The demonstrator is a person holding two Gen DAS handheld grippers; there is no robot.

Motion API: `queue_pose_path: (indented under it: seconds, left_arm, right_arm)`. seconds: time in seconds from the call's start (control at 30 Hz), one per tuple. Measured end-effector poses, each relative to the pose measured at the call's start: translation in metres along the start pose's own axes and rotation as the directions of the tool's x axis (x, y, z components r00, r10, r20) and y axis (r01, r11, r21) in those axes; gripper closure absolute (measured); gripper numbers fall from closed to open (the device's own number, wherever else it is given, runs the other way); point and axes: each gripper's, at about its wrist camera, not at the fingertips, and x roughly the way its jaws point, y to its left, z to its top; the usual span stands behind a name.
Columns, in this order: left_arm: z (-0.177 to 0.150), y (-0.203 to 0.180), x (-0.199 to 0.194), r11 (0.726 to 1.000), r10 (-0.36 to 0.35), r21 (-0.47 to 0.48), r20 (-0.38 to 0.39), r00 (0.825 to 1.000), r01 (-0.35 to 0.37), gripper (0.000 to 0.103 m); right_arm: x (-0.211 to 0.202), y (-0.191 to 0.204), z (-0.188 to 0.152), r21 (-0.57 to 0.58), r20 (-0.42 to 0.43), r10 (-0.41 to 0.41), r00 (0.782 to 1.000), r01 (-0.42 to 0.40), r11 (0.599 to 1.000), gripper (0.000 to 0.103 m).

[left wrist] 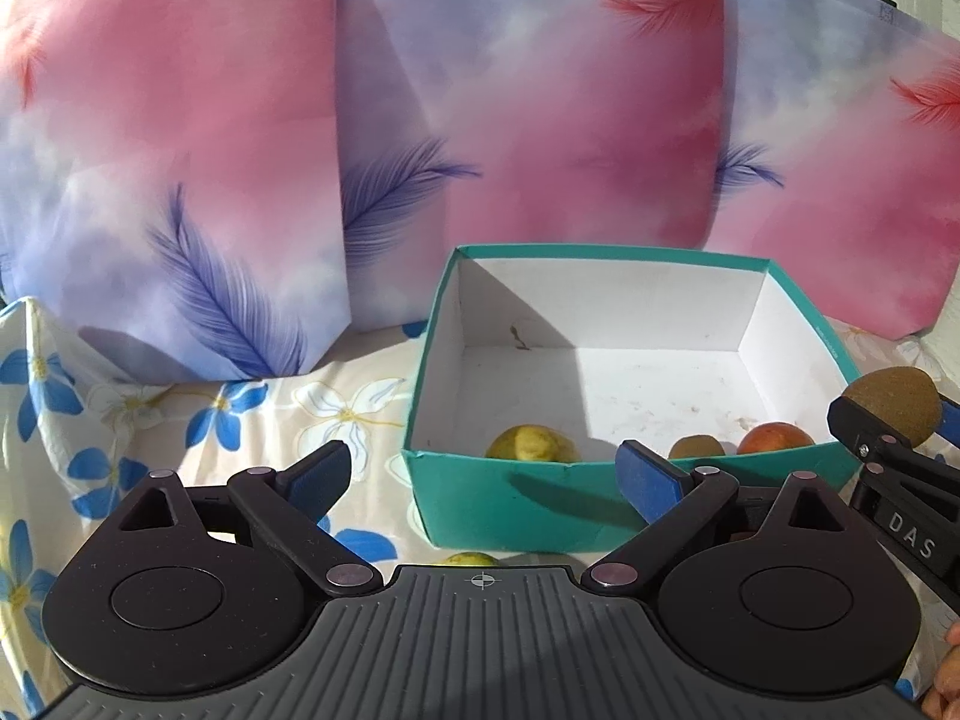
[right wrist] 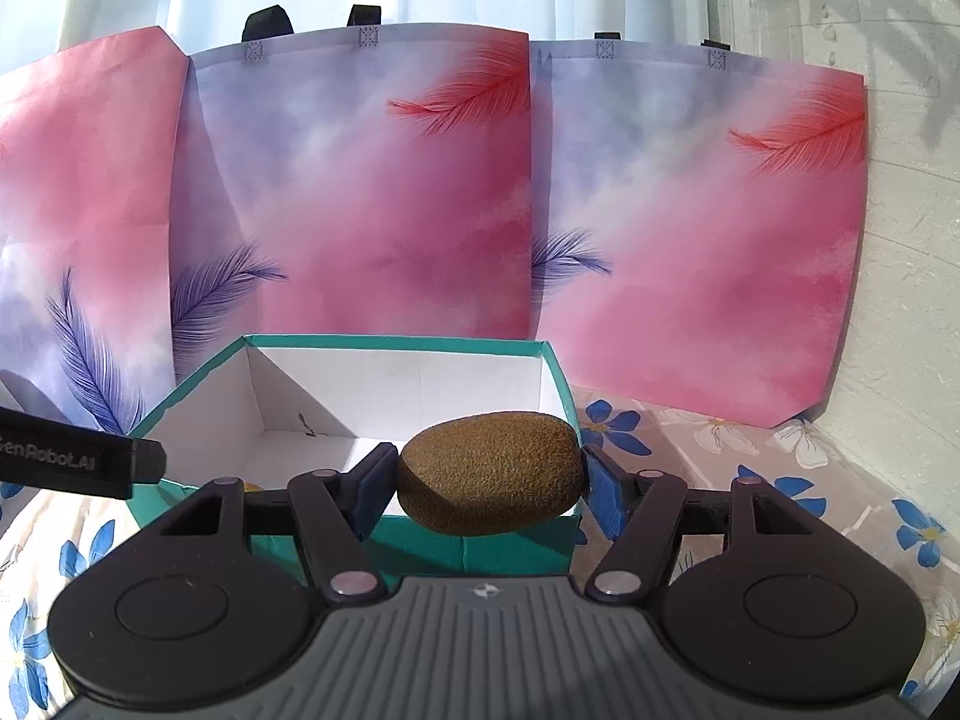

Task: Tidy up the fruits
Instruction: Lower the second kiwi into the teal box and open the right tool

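A teal cardboard box (left wrist: 510, 498) with a white inside stands on a bench covered by a cloth with blue flowers (left wrist: 228, 414). Behind it lean pink and lilac tote bags printed with feathers (right wrist: 372, 210).

The right tongs (right wrist: 489, 480) grip a brown, fuzzy kiwi (right wrist: 489, 474) end to end between their blue pads, holding it in the air just in front of the box's near right corner. In the left view the same kiwi (left wrist: 894, 405) shows at the right edge, beside the box wall and about level with its rim.

The left tongs (left wrist: 486, 474) are spread wide and hold nothing; they hover before the box's near wall.

Inside the box, against the near wall, lie a yellow-green fruit (left wrist: 531, 444), a second kiwi (left wrist: 696, 447) and an orange-red fruit (left wrist: 777, 438). Another yellow-green fruit (left wrist: 465, 558) peeks out on the cloth below the left tongs, still outside the box.

The step in hand looks like carrying the kiwi to the box. Next, the right tongs would likely need to pass over the rim, reach an empty patch of floor, and open.
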Motion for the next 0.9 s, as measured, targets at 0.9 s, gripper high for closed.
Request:
queue_pose_path:
  seconds: [0.9]
  left_arm:
    - [-0.017, 0.026, -0.001, 1.0, 0.013, -0.021, -0.035, 0.999, -0.013, 0.005]
  right_arm:
    - [0.044, 0.012, -0.003, -0.05, -0.068, -0.032, 0.997, 0.029, 0.998, 0.034]
